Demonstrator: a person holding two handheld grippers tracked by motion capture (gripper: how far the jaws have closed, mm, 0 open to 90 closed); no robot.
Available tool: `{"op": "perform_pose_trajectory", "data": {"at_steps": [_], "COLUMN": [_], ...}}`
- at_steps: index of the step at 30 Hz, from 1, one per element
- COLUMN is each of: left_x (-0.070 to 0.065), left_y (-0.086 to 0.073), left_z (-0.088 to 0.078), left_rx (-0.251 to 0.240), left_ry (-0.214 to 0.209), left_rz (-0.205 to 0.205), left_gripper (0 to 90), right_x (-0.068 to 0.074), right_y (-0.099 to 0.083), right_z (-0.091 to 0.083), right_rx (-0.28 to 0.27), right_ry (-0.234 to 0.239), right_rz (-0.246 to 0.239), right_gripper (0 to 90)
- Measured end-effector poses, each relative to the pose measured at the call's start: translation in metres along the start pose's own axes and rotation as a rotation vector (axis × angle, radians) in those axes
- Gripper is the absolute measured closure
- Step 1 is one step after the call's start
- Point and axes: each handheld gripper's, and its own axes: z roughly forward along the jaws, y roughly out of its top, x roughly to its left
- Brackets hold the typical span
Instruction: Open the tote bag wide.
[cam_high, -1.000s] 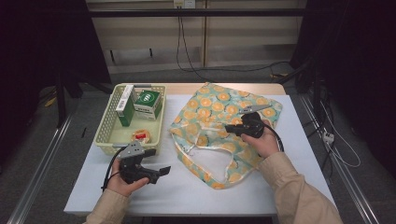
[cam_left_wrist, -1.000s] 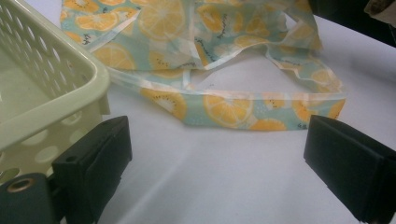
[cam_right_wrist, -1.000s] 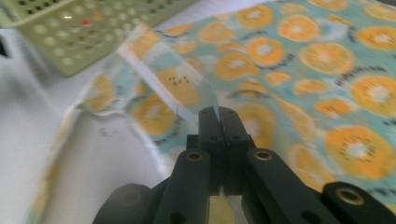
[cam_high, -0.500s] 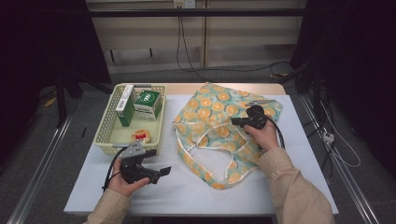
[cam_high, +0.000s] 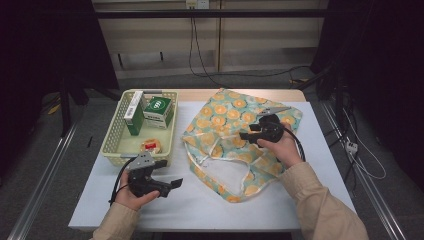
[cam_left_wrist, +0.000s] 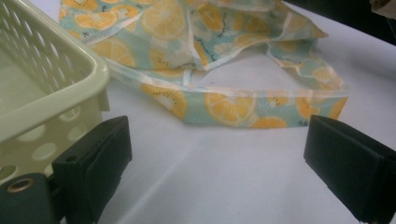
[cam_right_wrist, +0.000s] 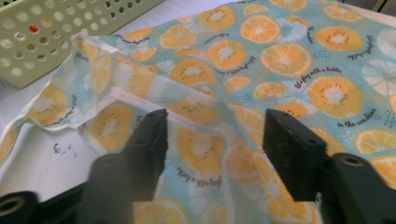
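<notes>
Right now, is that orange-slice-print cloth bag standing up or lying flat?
Lying flat: the orange-slice-print cloth bag is spread on the white table, its mouth slightly gaping toward the person, handles slack.

The high view looks forward and down over the whole table (cam_high: 200, 205). Each gripper view sits low and close, looking along its jaws. All three share the citrus-print bag (cam_high: 225, 125) (cam_left_wrist: 233, 107) (cam_right_wrist: 280, 60) and the green basket (cam_high: 112, 145) (cam_left_wrist: 60, 88) (cam_right_wrist: 56, 51).

Small cursive print is being shown on the orange-slice bag (cam_right_wrist: 299, 70) in the right gripper view: "in the sunshine" is being read with fair confidence by a slice at right; the other lines are staying illegible. A white logo is being seen on the green box (cam_high: 159, 107), unreadable.
</notes>
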Motion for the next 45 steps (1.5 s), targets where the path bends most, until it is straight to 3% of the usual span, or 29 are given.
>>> {"op": "perform_pose_trajectory", "data": {"at_steps": [4, 7, 9, 11, 15, 21, 27, 30, 34, 37, 40, 43, 45], "left_x": [0.001, 0.003, 0.005, 0.007, 0.009, 0.01, 0.009, 0.008, 0.007, 0.007, 0.007, 0.007, 0.007], "left_y": [0.0, -0.001, -0.002, -0.002, -0.003, -0.004, -0.003, -0.004, -0.004, -0.004, -0.004, -0.004, -0.004], "left_z": [-0.001, -0.003, -0.004, -0.004, -0.007, -0.01, -0.009, -0.008, -0.007, -0.007, -0.006, -0.006, -0.006], "left_rx": [-0.003, -0.007, -0.007, -0.008, -0.029, -0.036, -0.026, -0.017, -0.01, -0.01, -0.01, -0.012, -0.011], "left_ry": [0.002, 0.007, 0.008, 0.01, 0.006, 0.011, 0.009, 0.006, 0.004, 0.003, 0.004, 0.004, 0.003], "left_rz": [-0.004, -0.012, -0.014, -0.024, -0.032, -0.029, -0.022, -0.016, -0.012, -0.008, -0.009, -0.011, -0.011], "left_gripper": [7.7, 7.7, 7.2, 6.3, 5.7, 5.6, 5.6, 5.6, 5.6, 5.6, 5.7, 5.7, 5.7], "right_x": [0.02, 0.027, 0.037, 0.042, 0.046, 0.047, 0.05, 0.051, 0.045, 0.039, 0.038, 0.04, 0.042], "right_y": [-0.001, -0.003, -0.006, -0.009, -0.021, -0.037, -0.046, -0.051, -0.054, -0.054, -0.051, -0.046, -0.042], "right_z": [-0.017, -0.023, -0.029, -0.03, -0.025, -0.012, -0.002, 0.009, 0.015, 0.016, 0.014, 0.009, 0.007], "right_rx": [-0.031, -0.029, -0.004, -0.002, -0.001, 0.044, 0.088, 0.155, 0.181, 0.157, 0.13, 0.102, 0.121], "right_ry": [0.012, 0.015, 0.021, 0.041, 0.084, 0.113, 0.092, 0.071, 0.059, 0.061, 0.083, 0.118, 0.093], "right_rz": [-0.05, -0.075, -0.131, -0.134, -0.12, -0.102, -0.147, -0.207, -0.19, -0.147, -0.117, -0.091, -0.116], "right_gripper": [31.8, 31.8, 34.2, 36.4, 45.3, 50.8, 55.3, 58.5, 64.4, 79.3, 86.6, 90.0, 90.0]}}
